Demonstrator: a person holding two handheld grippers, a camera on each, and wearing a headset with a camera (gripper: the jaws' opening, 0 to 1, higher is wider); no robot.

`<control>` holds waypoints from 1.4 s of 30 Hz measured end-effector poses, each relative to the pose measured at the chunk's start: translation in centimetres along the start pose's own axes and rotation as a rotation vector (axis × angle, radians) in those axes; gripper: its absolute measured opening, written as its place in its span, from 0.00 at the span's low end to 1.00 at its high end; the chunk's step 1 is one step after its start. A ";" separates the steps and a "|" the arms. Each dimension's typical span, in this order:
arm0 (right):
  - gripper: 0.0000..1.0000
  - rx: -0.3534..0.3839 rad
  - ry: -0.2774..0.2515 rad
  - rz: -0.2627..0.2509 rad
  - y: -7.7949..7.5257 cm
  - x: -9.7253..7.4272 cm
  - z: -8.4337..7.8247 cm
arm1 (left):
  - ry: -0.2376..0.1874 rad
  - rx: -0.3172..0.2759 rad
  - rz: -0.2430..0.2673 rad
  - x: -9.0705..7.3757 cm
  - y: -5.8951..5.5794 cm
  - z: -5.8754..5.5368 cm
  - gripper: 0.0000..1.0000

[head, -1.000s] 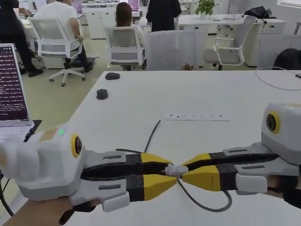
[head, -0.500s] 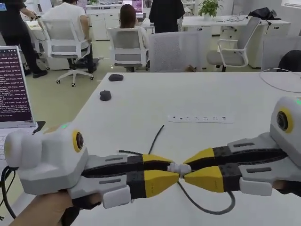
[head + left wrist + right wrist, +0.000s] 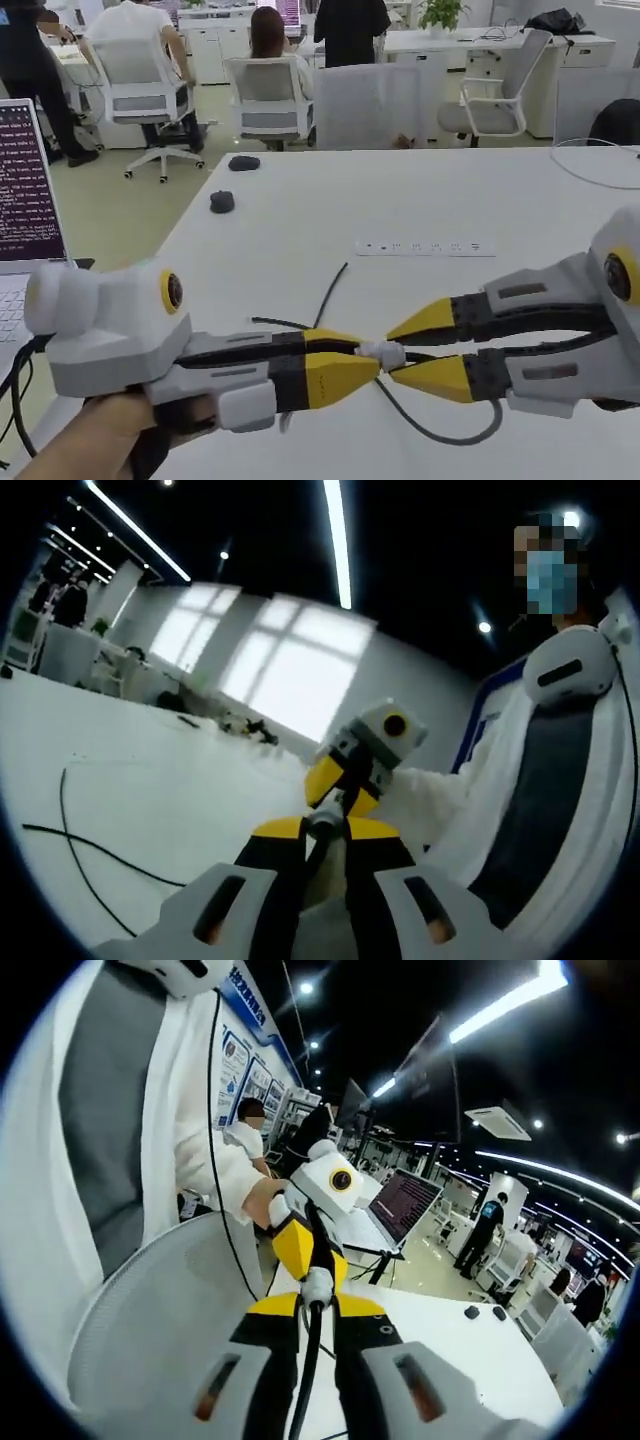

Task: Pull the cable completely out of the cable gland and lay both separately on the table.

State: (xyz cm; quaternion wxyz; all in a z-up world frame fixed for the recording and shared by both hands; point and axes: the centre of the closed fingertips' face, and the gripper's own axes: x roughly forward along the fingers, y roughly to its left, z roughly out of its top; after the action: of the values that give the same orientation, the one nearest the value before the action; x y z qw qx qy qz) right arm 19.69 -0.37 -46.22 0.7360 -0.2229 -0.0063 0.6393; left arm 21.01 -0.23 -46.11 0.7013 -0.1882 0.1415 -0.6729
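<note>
A small white cable gland [image 3: 381, 352] hangs above the white table [image 3: 300, 230] between two yellow-tipped grippers that meet tip to tip. My left gripper [image 3: 371, 361] comes in from the left and is shut on the gland [image 3: 325, 822]. From the right, my right gripper [image 3: 397, 360] is shut on the dark grey cable [image 3: 432, 433], which runs back between its jaws [image 3: 305, 1360] and loops down onto the table. The cable's other stretch [image 3: 328, 291] lies on the table behind the left gripper. The gland [image 3: 317, 1287] sits just past the right gripper's tips [image 3: 315, 1309].
A white power strip [image 3: 420, 247] lies mid-table. Two dark mouse-like objects [image 3: 221, 201] [image 3: 243, 162] rest near the far left edge. An open laptop [image 3: 25, 190] stands at the left. A thin white cable [image 3: 590, 175] curves at the far right. Chairs and people are beyond the table.
The two grippers stay tip to tip on the gland. The right gripper has tilted upward, the gland sits slightly further right, and the head view has shifted a little.
</note>
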 end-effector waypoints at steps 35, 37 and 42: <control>0.12 0.817 -0.312 0.108 -0.8 0.2 1.3 | -0.043 0.315 0.008 -0.2 -0.5 1.6 0.15; 0.11 0.783 -0.308 0.105 -0.7 0.3 1.4 | -0.043 0.298 0.008 -0.2 -0.6 1.6 0.15; 0.11 0.699 -0.269 0.097 -0.4 0.6 1.4 | -0.019 0.203 0.006 -0.5 -0.4 1.2 0.15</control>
State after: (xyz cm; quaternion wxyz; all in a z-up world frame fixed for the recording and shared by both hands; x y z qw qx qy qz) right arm 19.81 0.60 -44.99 0.7289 0.1277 0.1261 0.6607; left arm 21.17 0.38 -44.86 0.7202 -0.1219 0.0664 -0.6797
